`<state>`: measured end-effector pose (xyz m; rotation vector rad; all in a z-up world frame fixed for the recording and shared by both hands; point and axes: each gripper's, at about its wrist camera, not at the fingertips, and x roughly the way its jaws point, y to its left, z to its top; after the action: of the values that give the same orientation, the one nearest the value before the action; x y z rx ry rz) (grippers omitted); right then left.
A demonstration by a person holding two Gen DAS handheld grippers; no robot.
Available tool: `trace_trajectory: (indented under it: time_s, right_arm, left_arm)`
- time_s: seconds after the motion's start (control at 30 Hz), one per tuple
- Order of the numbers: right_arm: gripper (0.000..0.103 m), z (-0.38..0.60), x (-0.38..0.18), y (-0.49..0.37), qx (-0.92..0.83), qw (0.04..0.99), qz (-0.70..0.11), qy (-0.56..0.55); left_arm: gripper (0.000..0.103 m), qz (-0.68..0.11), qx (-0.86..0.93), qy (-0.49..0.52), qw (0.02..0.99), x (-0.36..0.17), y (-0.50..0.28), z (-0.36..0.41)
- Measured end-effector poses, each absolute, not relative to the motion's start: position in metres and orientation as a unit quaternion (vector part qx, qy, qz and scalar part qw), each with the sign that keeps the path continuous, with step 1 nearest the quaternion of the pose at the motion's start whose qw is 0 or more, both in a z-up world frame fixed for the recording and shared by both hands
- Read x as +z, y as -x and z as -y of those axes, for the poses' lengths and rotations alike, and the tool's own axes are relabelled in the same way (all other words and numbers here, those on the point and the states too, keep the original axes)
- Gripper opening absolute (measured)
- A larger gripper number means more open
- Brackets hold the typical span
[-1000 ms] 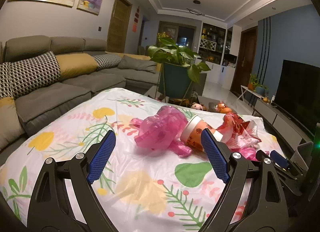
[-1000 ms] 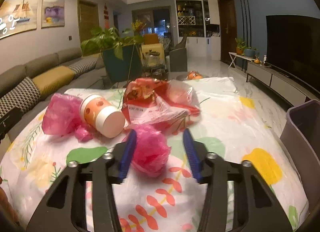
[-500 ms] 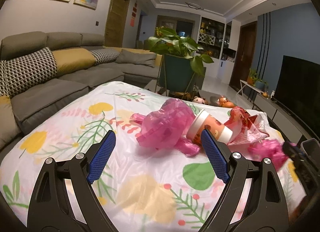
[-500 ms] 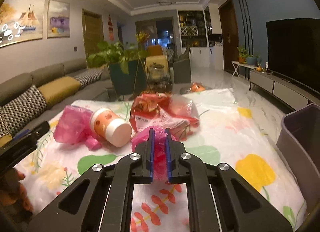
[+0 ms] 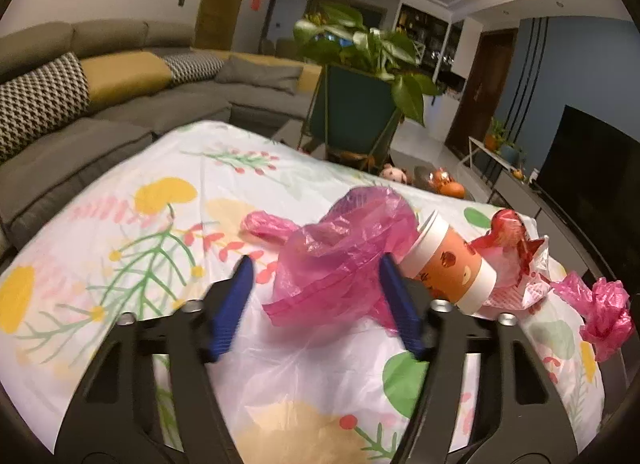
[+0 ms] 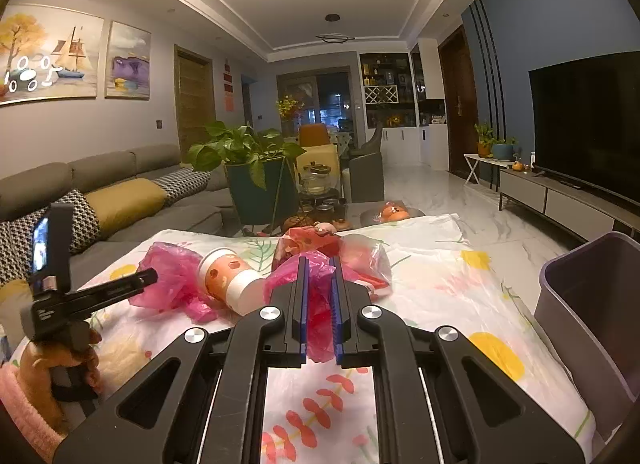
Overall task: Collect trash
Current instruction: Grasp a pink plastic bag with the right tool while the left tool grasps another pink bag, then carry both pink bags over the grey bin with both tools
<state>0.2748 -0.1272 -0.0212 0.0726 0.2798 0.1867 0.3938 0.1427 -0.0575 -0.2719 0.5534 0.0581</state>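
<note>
The right tongs (image 6: 319, 306) are clamped on a crumpled pink plastic wad (image 6: 316, 320) beside the grey plastic bin (image 6: 592, 304), while the left tongs (image 5: 316, 304) straddle, wide apart, a loose pink plastic bag (image 5: 340, 260); the orange paper cup (image 5: 450, 266) and red wrapper (image 5: 516, 248) remain on the floral-clothed counter (image 5: 160, 223).

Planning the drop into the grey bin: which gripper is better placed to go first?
The right gripper. It is shut on the small pink bag, and the grey bin stands on its right side. The left gripper is open around the large pink bag, gripping nothing.
</note>
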Motion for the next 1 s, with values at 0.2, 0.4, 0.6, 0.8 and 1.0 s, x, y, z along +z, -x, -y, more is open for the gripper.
trace_trajectory:
  time_s: [0.2,0.4,0.6,0.8,1.0]
  right_arm:
    - [0.010,0.128,-0.022,-0.273,0.091,0.985,-0.140,-0.036]
    - [0.010,0.133,-0.021,-0.265,0.088,0.985,-0.140,-0.039]
    - [0.010,0.133,-0.016,-0.257,0.088,0.986,-0.135,-0.034]
    - [0.010,0.136,-0.009,-0.241,0.088,0.987,-0.128,-0.033]
    - [0.010,0.141,-0.001,-0.227,0.091,0.987,-0.124,-0.043]
  left_arm:
    - [0.010,-0.282,0.011,0.133,0.950,-0.064,-0.396,-0.141]
    - [0.002,-0.264,0.018,0.117,0.957,-0.057,-0.377,-0.132]
    - [0.002,-0.228,0.037,0.100,0.968,-0.041,-0.335,-0.120]
    - [0.002,-0.195,0.045,0.112,0.973,-0.025,-0.290,-0.116]
    - [0.002,-0.177,0.048,0.111,0.977,-0.013,-0.256,-0.107]
